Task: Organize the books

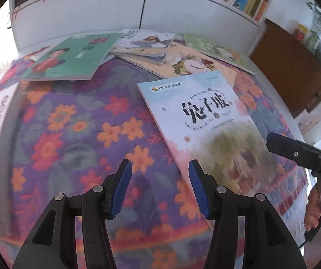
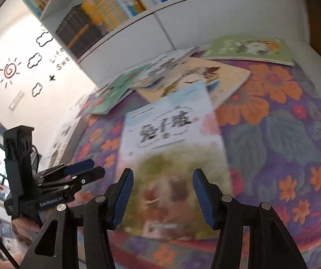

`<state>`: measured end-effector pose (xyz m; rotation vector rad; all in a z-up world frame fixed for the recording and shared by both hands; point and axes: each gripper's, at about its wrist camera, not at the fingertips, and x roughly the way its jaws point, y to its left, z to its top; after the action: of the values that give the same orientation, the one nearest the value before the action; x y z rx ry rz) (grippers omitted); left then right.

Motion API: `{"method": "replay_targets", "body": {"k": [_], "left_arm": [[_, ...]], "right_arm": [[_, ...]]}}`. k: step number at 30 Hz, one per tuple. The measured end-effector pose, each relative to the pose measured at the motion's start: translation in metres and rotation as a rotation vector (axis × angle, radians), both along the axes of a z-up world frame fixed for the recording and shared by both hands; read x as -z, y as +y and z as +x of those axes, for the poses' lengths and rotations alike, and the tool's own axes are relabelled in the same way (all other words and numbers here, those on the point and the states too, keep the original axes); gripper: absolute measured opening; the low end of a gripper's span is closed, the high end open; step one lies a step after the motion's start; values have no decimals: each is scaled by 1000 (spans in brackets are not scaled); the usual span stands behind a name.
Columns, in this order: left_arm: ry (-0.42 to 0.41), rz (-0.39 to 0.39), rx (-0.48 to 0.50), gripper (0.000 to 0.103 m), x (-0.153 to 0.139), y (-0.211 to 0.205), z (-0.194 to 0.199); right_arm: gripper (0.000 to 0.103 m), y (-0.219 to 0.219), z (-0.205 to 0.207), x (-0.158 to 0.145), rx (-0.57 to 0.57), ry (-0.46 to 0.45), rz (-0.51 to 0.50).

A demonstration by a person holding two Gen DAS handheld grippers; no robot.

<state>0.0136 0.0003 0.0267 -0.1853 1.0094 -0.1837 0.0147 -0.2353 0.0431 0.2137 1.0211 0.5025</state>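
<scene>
The book (image 1: 207, 121), pale blue with black characters on the cover, lies flat on the flowered cloth (image 1: 70, 123) of the table, nearest to both grippers, and its far corner rests on the yellow book (image 1: 189, 60). More books lie scattered behind it, among them a green book (image 1: 70, 56) and a light green book (image 1: 216, 49), all below a white shelf (image 1: 138, 6) full of upright books.

The left gripper (image 1: 159, 177) hangs over the cloth just beside the near left edge of the book, its jaws partly apart and empty. The right gripper (image 2: 162, 187) is above the lower half of the cover, jaws also apart, nothing between them.

Several things can go wrong, I think. The book lies flat, so a jaw has no edge to go under; the pads may only push the book across the cloth. A push can wrinkle the soft cloth or move the yellow book below the corner. If only the cover is caught, the book may fall open or the cover may bend. Both grippers are near the same book, so they may also hit each other.
</scene>
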Motion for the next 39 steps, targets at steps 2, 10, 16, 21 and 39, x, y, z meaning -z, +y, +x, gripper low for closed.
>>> {"method": "replay_targets", "body": {"k": [2,10,16,21,39], "left_arm": [[1,2,-24,50,6,-3,9],[-89,-37,-33,53,19,-3,13],[-128,-3,-52,56,20,-9,9],[-130,-17,-58,57,20,-7,9],[-132,5,-44,61,20,-12,7]], "right_arm": [[53,-3,8,7,27,-22,-37],[55,-14,38,27,87,-38,-146],[69,-10,24,35,15,-117,-155],[76,-1,21,35,-16,-130,-208],[81,-2,19,37,-26,-117,-170]]}}
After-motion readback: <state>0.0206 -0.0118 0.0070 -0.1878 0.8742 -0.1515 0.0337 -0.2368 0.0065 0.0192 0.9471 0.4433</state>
